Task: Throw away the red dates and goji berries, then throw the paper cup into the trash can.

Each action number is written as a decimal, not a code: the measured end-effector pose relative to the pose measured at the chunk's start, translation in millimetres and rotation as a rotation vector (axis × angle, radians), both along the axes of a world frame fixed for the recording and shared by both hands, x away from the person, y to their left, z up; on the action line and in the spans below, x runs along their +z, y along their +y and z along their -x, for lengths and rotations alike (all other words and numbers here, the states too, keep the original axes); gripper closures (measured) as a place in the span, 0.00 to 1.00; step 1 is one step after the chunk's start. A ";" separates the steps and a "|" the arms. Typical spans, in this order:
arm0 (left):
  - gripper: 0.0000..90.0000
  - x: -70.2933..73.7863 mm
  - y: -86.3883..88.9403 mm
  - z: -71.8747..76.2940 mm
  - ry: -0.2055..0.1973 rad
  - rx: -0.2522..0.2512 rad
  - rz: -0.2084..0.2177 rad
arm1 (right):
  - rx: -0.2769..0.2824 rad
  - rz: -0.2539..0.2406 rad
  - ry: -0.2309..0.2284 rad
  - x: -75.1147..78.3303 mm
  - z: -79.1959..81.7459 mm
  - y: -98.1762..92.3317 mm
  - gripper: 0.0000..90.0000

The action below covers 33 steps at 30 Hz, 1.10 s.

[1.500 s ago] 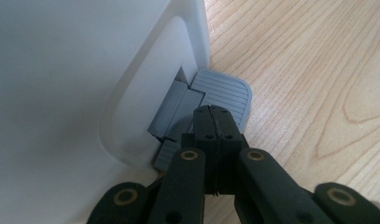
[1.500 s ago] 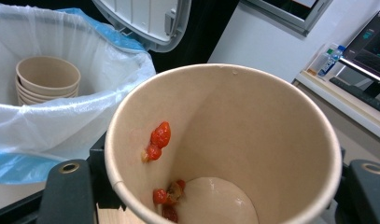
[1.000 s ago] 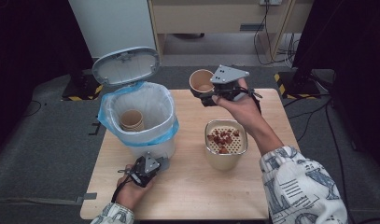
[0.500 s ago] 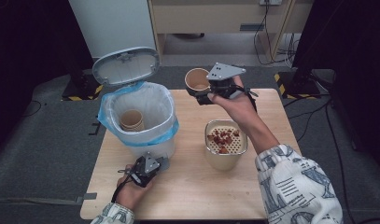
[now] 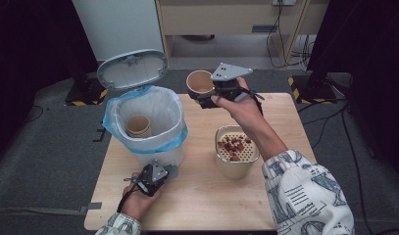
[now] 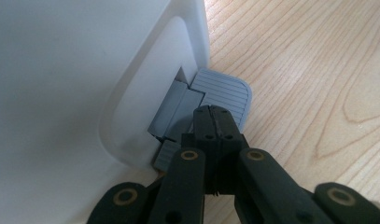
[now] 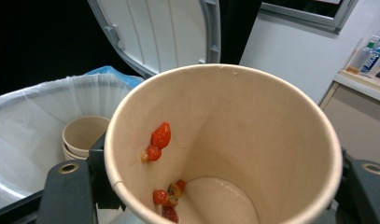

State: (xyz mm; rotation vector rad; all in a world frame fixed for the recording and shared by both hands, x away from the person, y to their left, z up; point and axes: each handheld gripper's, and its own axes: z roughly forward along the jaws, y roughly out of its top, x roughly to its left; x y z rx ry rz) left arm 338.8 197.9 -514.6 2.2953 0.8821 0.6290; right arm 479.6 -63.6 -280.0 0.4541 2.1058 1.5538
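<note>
A white pedal bin (image 5: 158, 155) with a blue liner stands at the table's left, its lid (image 5: 132, 68) raised. Stacked paper cups (image 5: 138, 126) lie inside it. My left gripper (image 5: 163, 172) is shut, and its tips (image 6: 215, 112) press down on the bin's grey pedal (image 6: 225, 91). My right gripper (image 5: 202, 93) is shut on a paper cup (image 5: 199, 82), held in the air just right of the bin's rim. In the right gripper view this cup (image 7: 234, 140) is tilted, with a few red fruit bits (image 7: 160, 137) stuck to its inner wall and some liquid at the bottom.
A cream container with a perforated insert (image 5: 234, 169) stands on the wooden table (image 5: 197, 200) at centre right and holds red fruit pieces (image 5: 231, 146). Cabinets and cables lie beyond the table's far edge.
My right gripper has carried the cup slightly left, toward the bin. The left gripper has stayed on the pedal and the lid has stayed up.
</note>
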 end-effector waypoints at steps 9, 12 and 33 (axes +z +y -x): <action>1.00 -0.1 0.0 0.0 -0.001 -0.001 0.001 | 0.014 -0.008 0.022 -2.7 -1.2 14.2 0.31; 1.00 -0.1 0.0 0.0 -0.001 -0.001 0.001 | 0.017 -0.008 0.028 -2.4 -2.0 18.3 0.31; 1.00 0.1 0.0 0.0 -0.001 -0.001 -0.002 | 0.068 -0.015 0.063 -4.6 -0.1 50.4 0.30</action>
